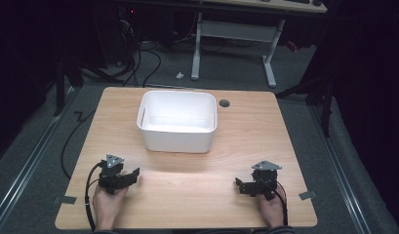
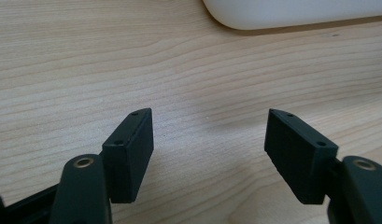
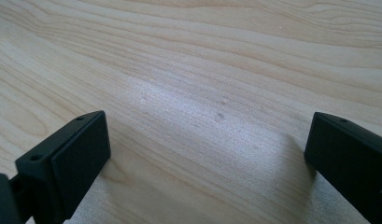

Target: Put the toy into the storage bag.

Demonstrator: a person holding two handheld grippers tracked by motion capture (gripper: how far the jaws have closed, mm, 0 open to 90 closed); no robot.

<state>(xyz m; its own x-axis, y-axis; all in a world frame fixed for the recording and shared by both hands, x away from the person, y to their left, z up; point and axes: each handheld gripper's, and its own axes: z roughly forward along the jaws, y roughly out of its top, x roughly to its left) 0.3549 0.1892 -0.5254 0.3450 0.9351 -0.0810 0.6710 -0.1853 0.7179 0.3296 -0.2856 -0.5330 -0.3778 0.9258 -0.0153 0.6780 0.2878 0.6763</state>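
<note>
The white rectangular plastic tub (image 1: pixel 177 121) sat mid-table, toward the far edge. Left gripper (image 1: pixel 131 176) and right gripper (image 1: pixel 241 185) rested near, jaws spread, empty. The tub looked light, stiff, slick-walled; its thin rim seemed the best hold.

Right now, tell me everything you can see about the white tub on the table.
The white tub is a rectangular bin with rounded corners and a slightly flared rim, plastic by its look, smooth and matte. It stands upright and open on the wooden table, toward the far middle. Its inside looks empty. Nothing touches it but the tabletop. One rounded bottom corner shows in the left gripper view.
</note>
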